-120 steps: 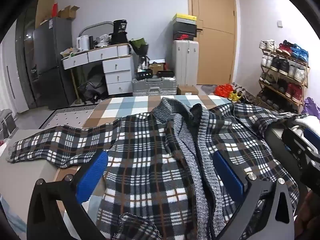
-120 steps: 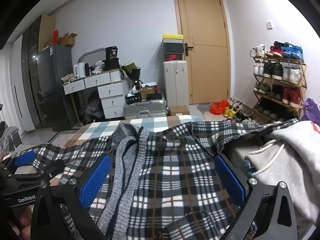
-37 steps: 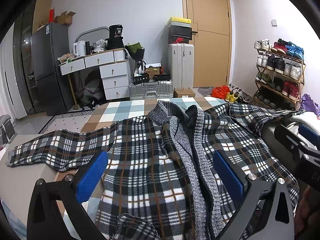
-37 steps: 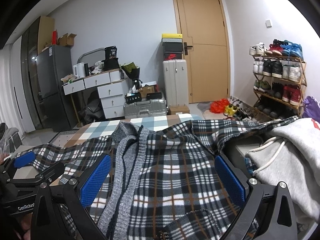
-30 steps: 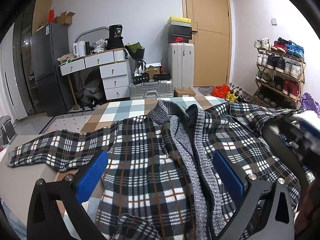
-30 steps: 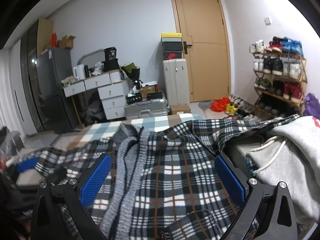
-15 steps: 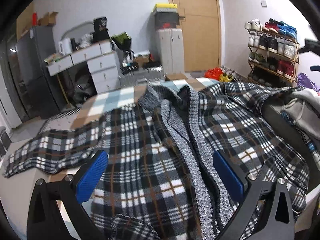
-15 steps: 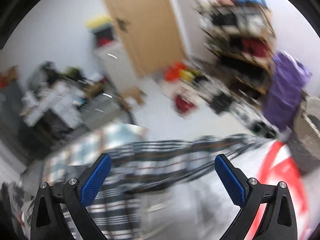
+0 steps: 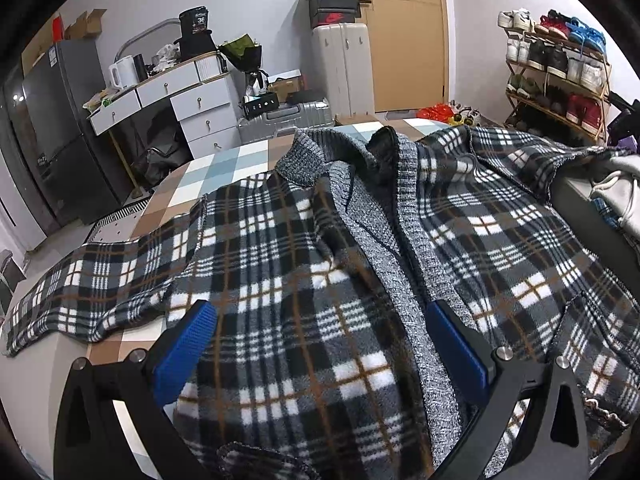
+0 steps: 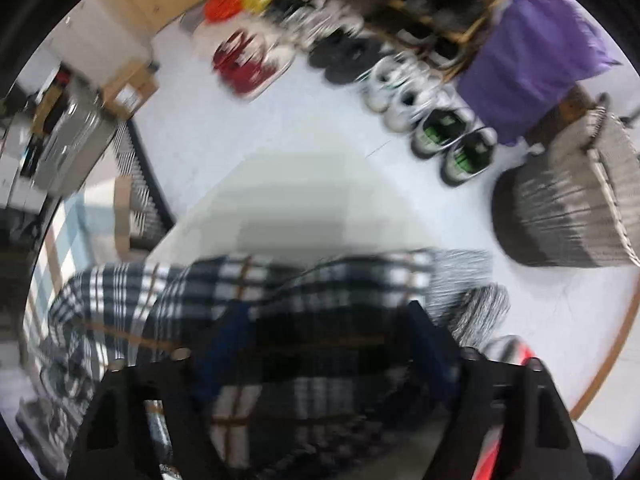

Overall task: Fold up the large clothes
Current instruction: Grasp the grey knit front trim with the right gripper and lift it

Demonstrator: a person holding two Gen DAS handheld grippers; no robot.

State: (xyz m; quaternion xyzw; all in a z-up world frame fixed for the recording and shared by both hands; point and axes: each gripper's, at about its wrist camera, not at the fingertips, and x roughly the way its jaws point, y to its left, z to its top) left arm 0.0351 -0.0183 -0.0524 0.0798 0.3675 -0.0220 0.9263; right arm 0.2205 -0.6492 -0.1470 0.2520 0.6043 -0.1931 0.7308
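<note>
A black, white and brown plaid jacket (image 9: 280,264) with a grey knit collar and placket (image 9: 400,248) lies spread open on a checked table (image 9: 224,164). Its left sleeve (image 9: 92,288) stretches out to the left. My left gripper (image 9: 324,344) is open and hovers over the jacket's lower front, touching nothing. The right wrist view is heavily blurred. There my right gripper (image 10: 328,344) points down over the jacket's right sleeve (image 10: 248,280) and grey cuff (image 10: 476,308) at the table's edge. Its jaws stand wide apart with plaid cloth between them.
A grey hoodie (image 9: 616,192) lies at the table's right. A shoe rack (image 9: 560,68), suitcases (image 9: 344,64), a white desk (image 9: 168,88) and a fridge (image 9: 52,128) stand behind. On the floor are shoes (image 10: 452,148), a woven basket (image 10: 568,208) and a purple bag (image 10: 532,52).
My right gripper has swung fast to the right and tipped downward, from facing the room to hanging over the right sleeve. My left gripper has moved slightly forward and lower over the jacket.
</note>
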